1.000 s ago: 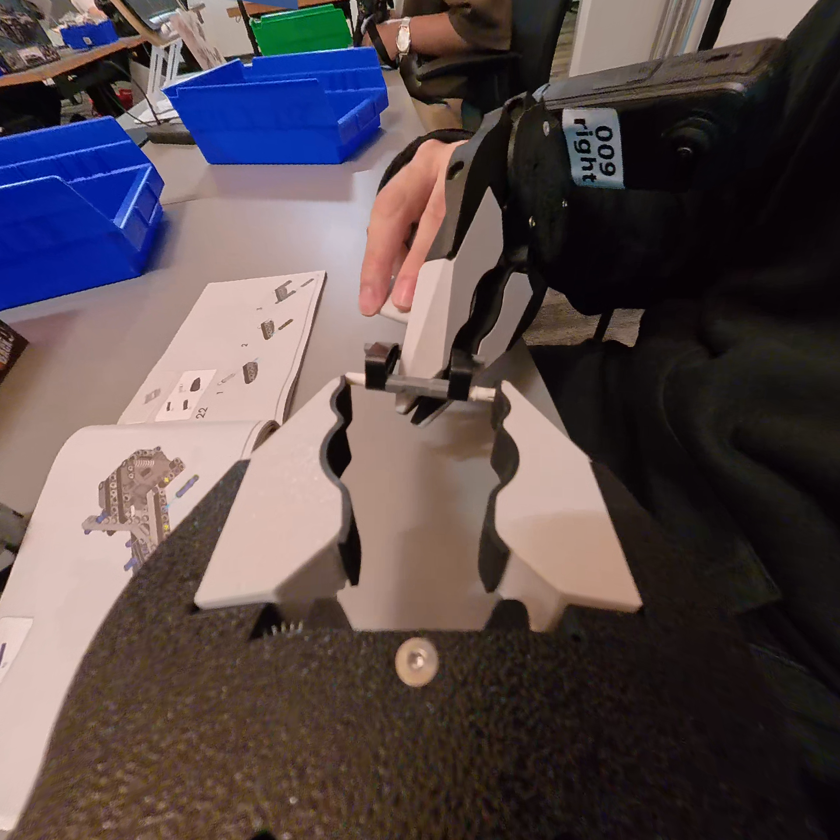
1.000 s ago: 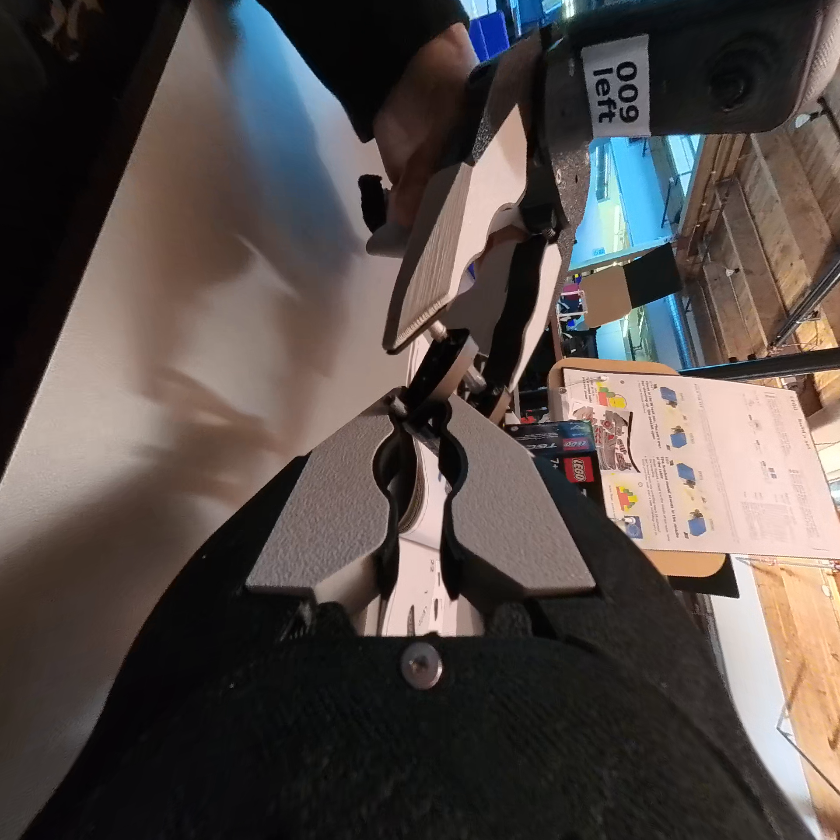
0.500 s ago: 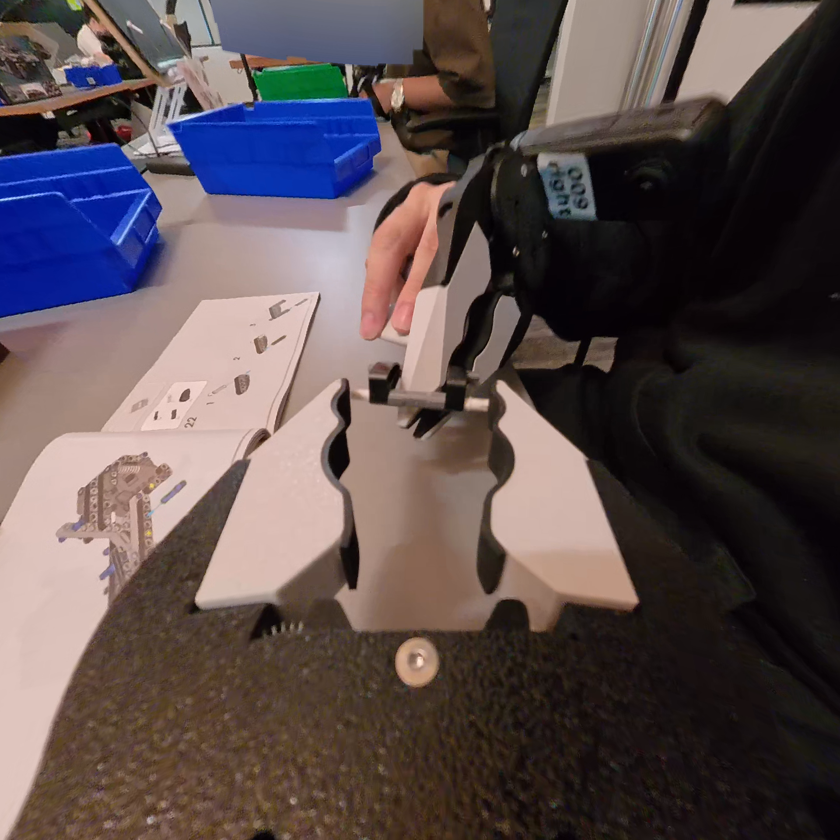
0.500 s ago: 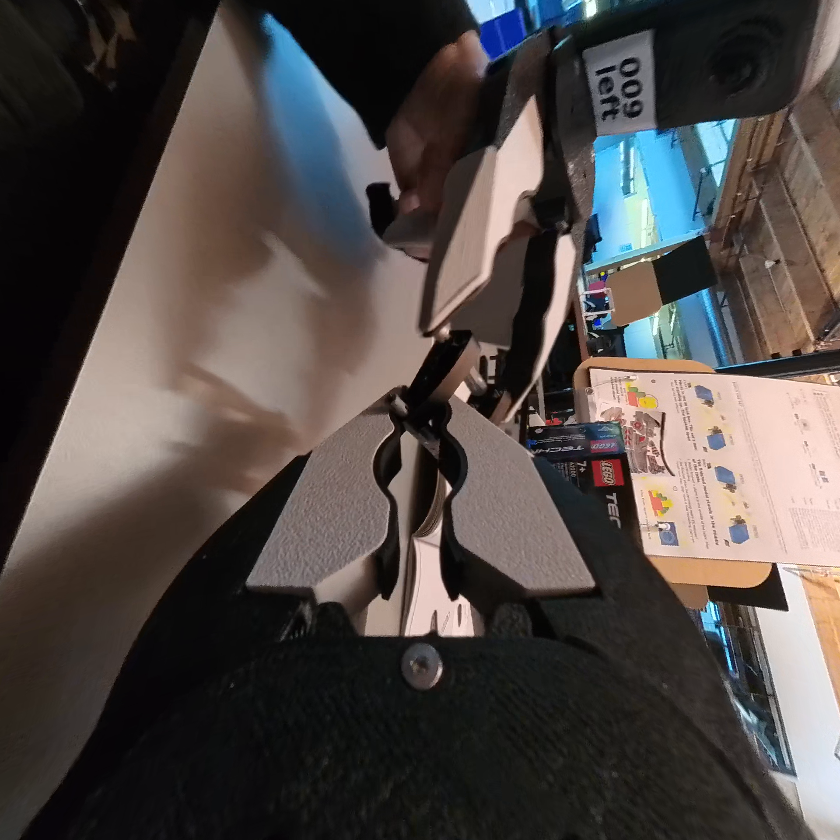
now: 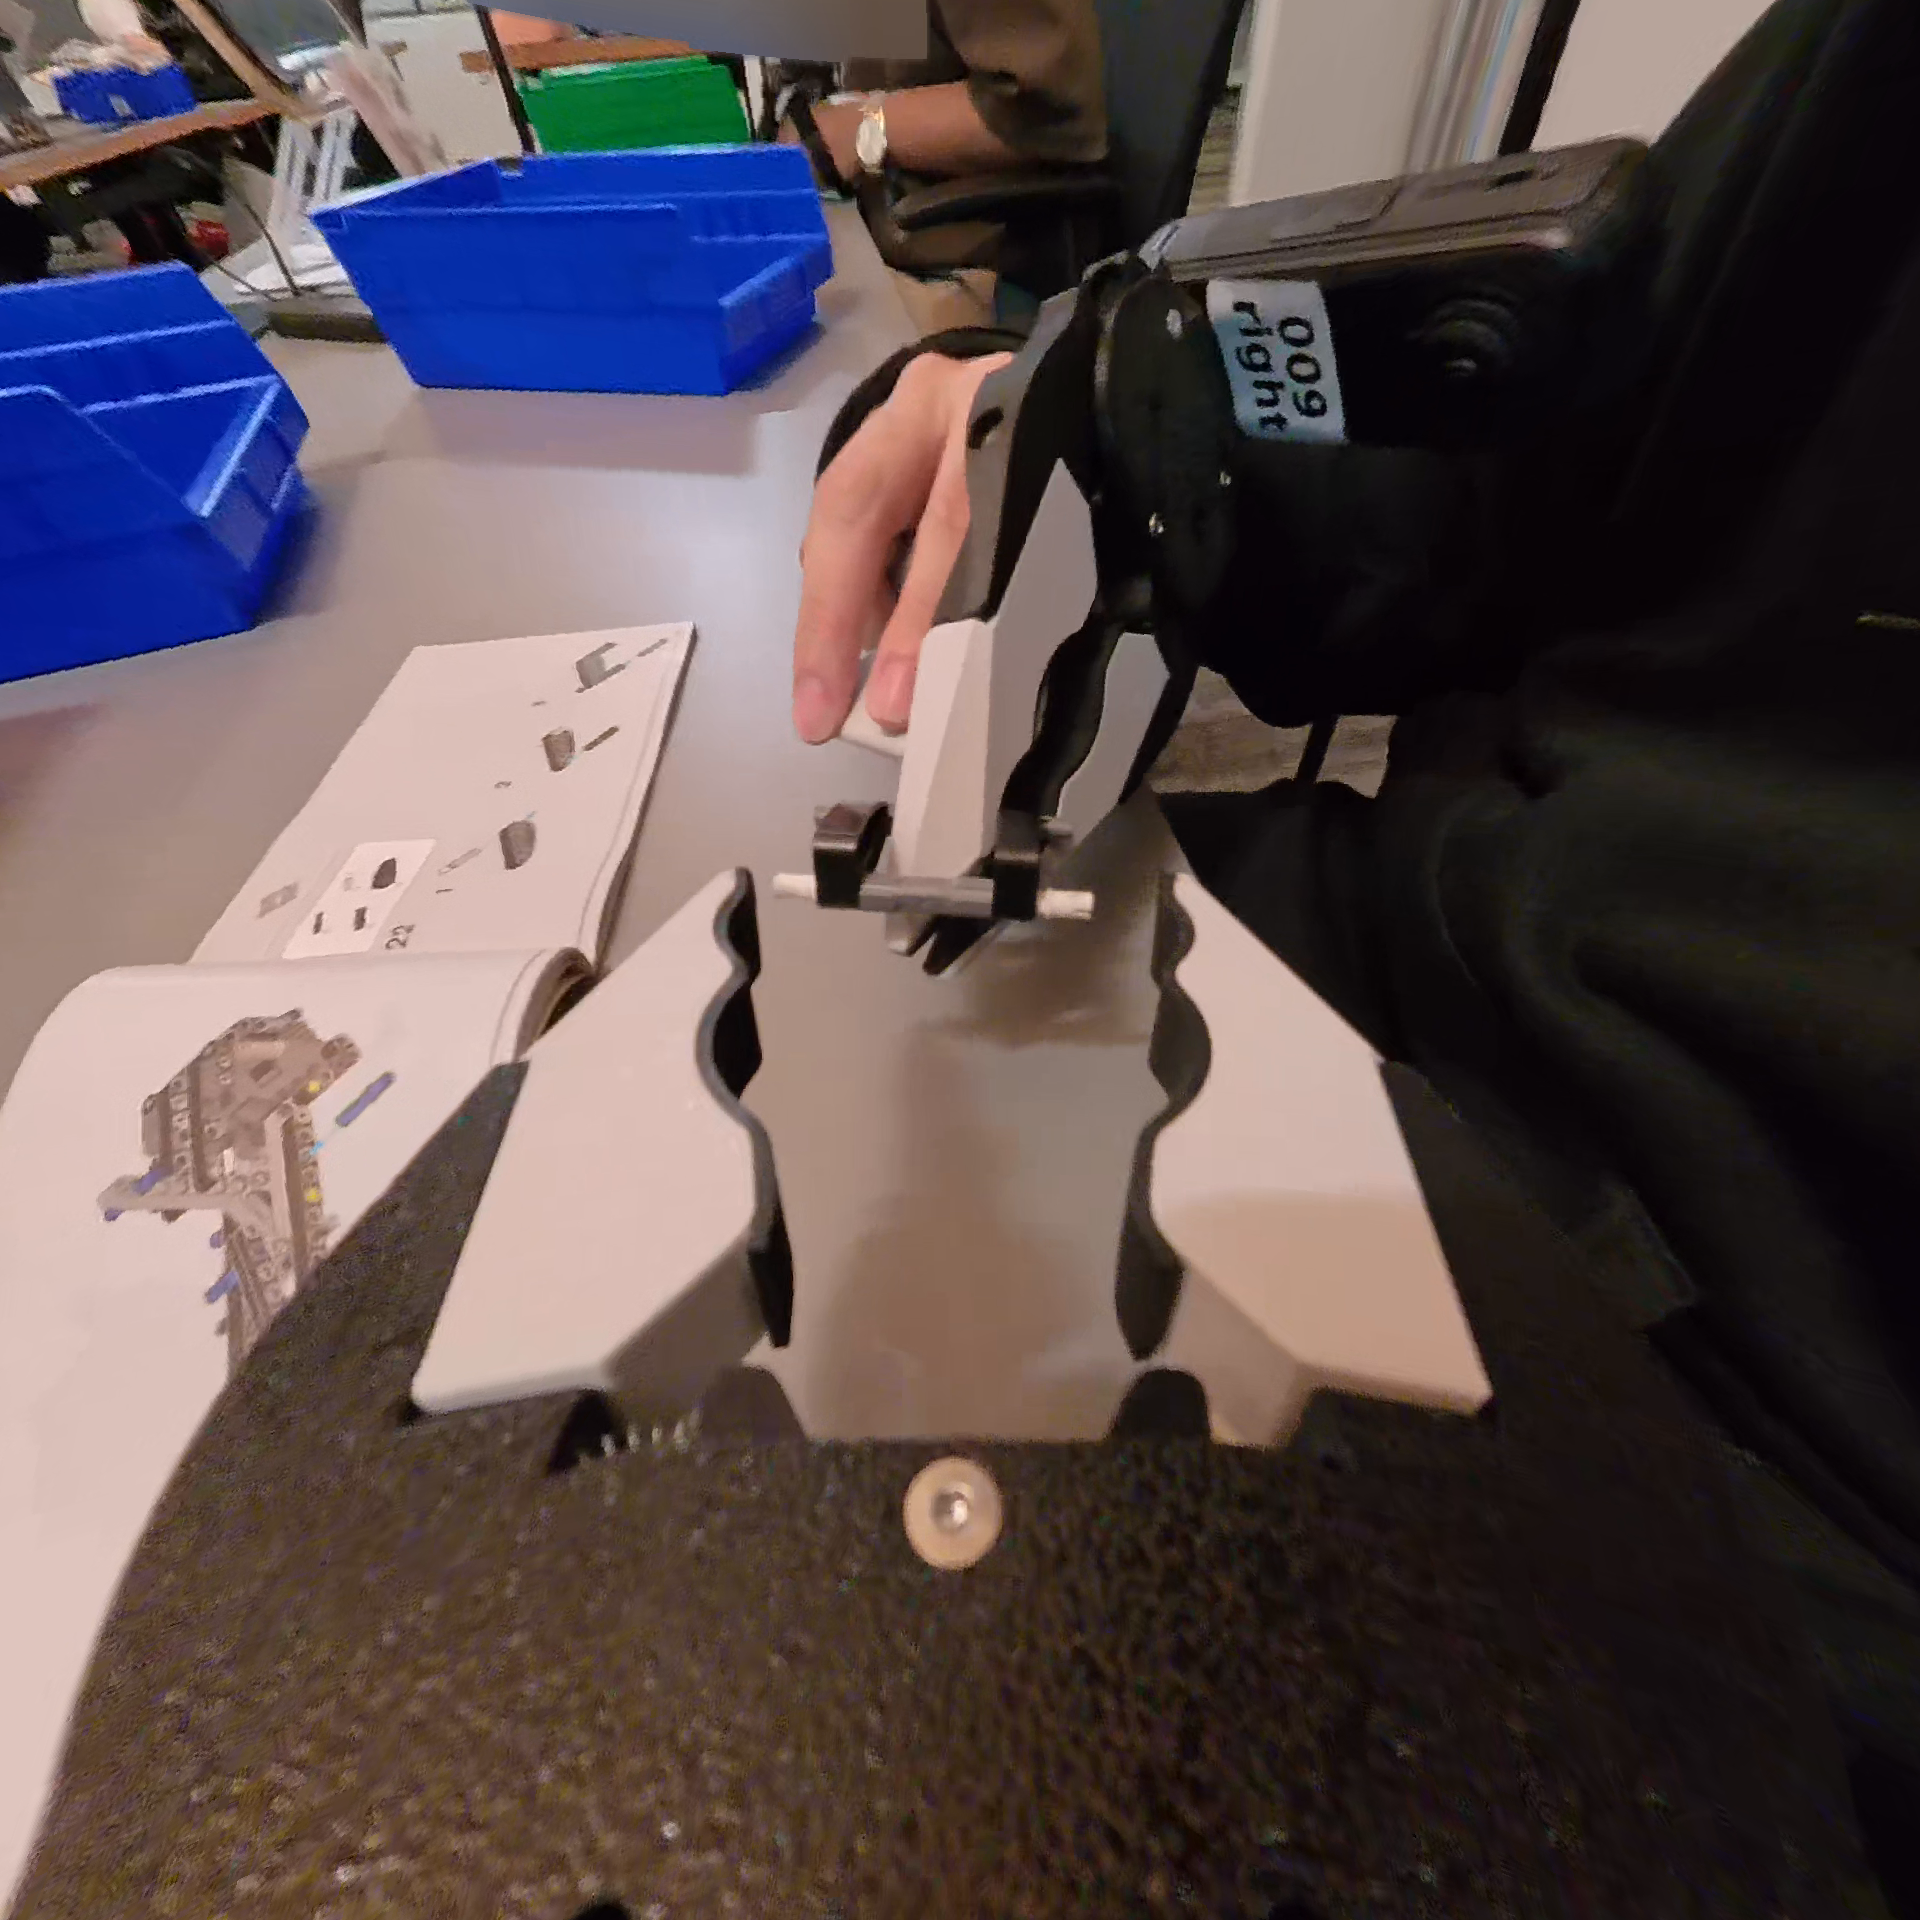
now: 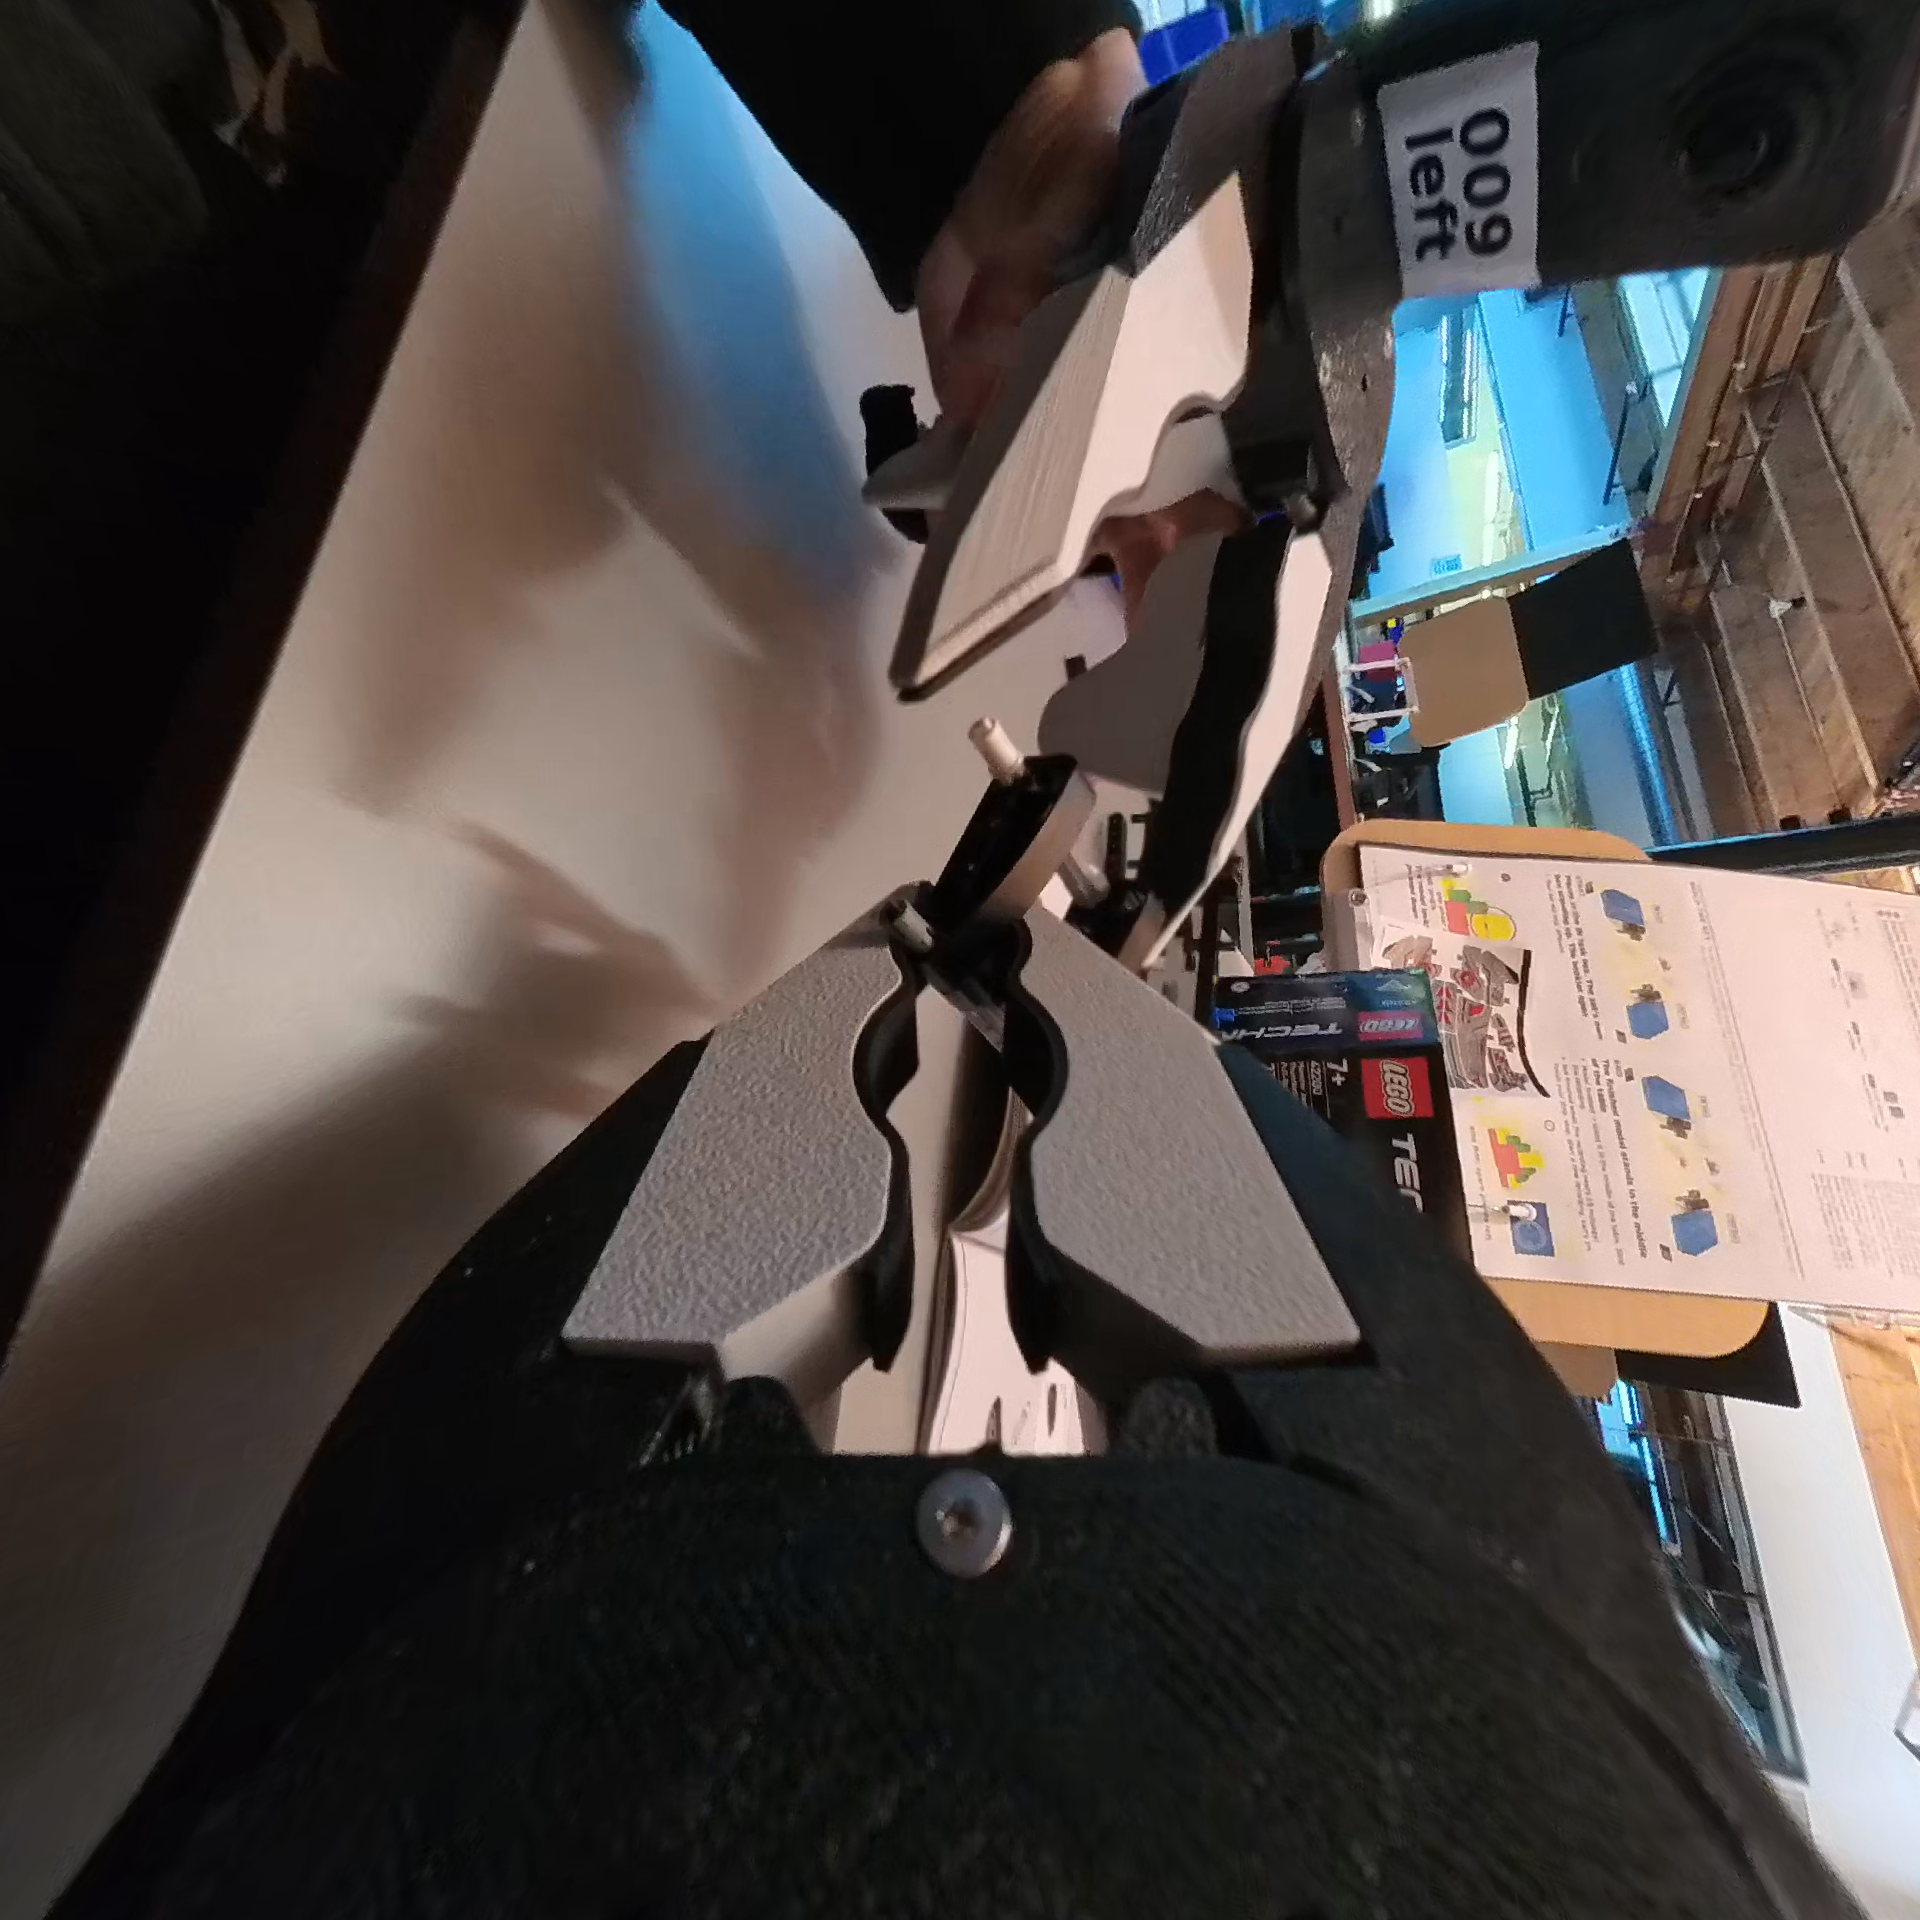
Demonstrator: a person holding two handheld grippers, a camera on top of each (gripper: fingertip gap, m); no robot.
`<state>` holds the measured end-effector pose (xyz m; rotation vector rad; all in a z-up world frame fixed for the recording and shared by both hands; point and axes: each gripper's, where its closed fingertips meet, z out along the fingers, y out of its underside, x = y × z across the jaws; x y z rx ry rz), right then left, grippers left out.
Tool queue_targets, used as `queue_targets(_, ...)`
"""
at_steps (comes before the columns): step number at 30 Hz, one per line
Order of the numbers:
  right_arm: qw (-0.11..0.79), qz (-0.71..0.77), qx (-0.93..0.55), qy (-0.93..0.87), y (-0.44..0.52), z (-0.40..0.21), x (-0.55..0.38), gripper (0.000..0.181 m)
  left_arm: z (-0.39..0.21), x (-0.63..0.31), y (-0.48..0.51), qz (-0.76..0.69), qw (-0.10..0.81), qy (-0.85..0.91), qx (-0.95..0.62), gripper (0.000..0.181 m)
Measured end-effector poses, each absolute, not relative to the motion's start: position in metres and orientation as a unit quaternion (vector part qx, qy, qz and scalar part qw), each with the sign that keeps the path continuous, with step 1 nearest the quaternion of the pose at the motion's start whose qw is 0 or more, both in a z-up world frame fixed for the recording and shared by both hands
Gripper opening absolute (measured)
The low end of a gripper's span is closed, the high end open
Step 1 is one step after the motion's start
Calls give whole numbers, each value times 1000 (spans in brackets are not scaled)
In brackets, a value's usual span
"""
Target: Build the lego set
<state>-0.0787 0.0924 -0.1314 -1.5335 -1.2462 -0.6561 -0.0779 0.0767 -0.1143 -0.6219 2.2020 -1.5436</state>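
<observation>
A small lego assembly [image 5: 935, 896], a grey bar with two black connectors and white pin ends, hangs above the grey table [image 5: 540, 540]. My right gripper [image 6: 961, 961] is shut on its black part [image 6: 1003, 842]. In the left wrist view the right gripper [image 5: 966, 914] comes down from the upper right, with a bare hand [image 5: 873, 582] on it. My left gripper [image 5: 953, 940] is open and empty. Its fingertips stand just short of the assembly, one to each side of the pin ends. In the right wrist view the left gripper [image 6: 1101, 717] hovers open above the assembly.
An open instruction booklet [image 5: 468, 831] lies left of the grippers. Two blue bins [image 5: 582, 281] [image 5: 125, 468] stand farther back on the table, and a person sits behind them. A lego box [image 6: 1351, 1060] and a printed sheet on a board [image 6: 1662, 1091] are beyond. The tips of both grippers are at nearly the same place.
My left gripper has drawn back a little from the assembly, so its fingertips no longer sit at the pin ends. The right gripper still holds the assembly.
</observation>
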Motion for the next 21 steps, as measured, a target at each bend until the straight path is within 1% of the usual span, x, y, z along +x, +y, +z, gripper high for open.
queue_targets(3,505,-268,-630,-525,94,-132,-86,7,-118,-78,72,-539,182,793,-218,74)
queue_targets(6,502,-265,-627,-533,94,-134,-91,7,-123,-79,71,-520,185,806,-213,66)
queue_targets(16,487,-268,-631,-541,95,-135,-90,6,-129,-75,71,-487,209,823,-206,66)
queue_targets(21,457,-272,-640,-555,97,-143,-88,6,-142,-74,71,-452,207,842,-209,66)
